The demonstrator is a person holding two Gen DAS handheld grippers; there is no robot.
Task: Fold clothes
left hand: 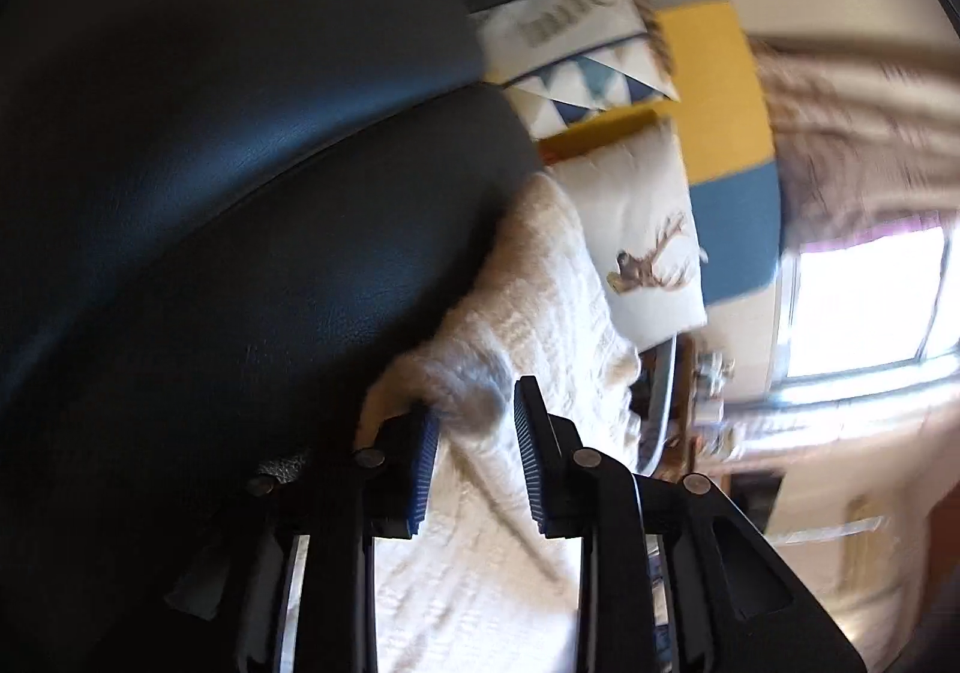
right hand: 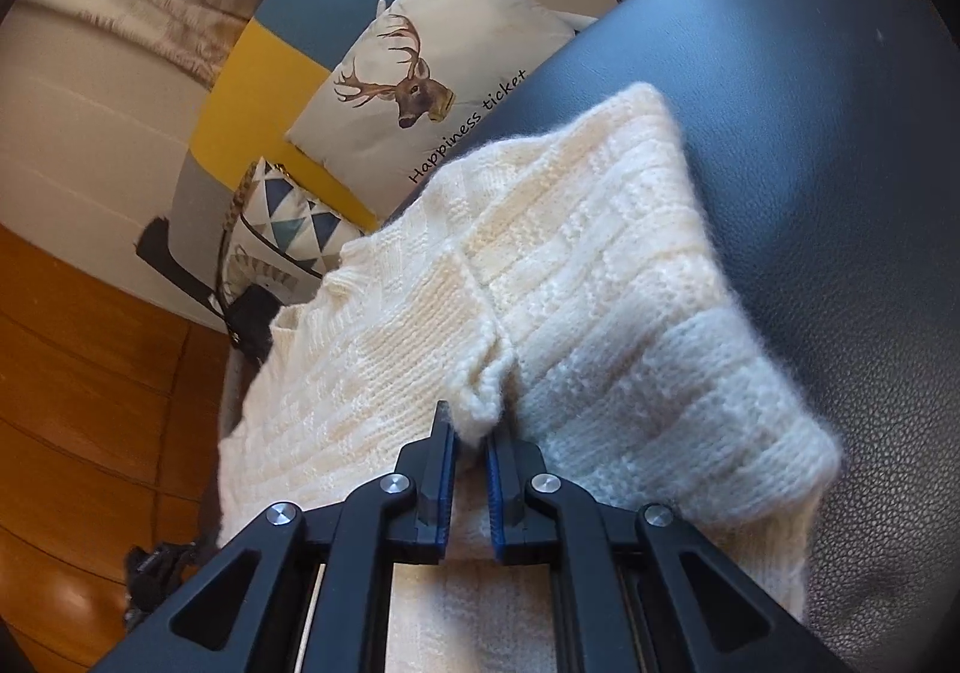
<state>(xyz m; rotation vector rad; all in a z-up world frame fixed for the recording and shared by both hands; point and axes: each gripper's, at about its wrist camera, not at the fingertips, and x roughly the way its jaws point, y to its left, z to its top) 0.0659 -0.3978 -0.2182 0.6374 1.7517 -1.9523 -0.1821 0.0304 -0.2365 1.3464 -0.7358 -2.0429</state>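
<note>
The right gripper (right hand: 471,436) pinches a fold of the cream sweater (right hand: 600,265) on the black seat (right hand: 840,133). The left gripper (left hand: 477,433) stands apart over the knit; clamp it before lifting evenly

A: Where's the left claw (left hand: 474,451)?
B: Bottom middle of its view, jaws apart, blue pads facing each other with a clear gap.
A: And the right claw (right hand: 471,442)?
B: Bottom middle of its view, jaws drawn nearly together, nipping a fold of the knit (right hand: 480,415).
</note>
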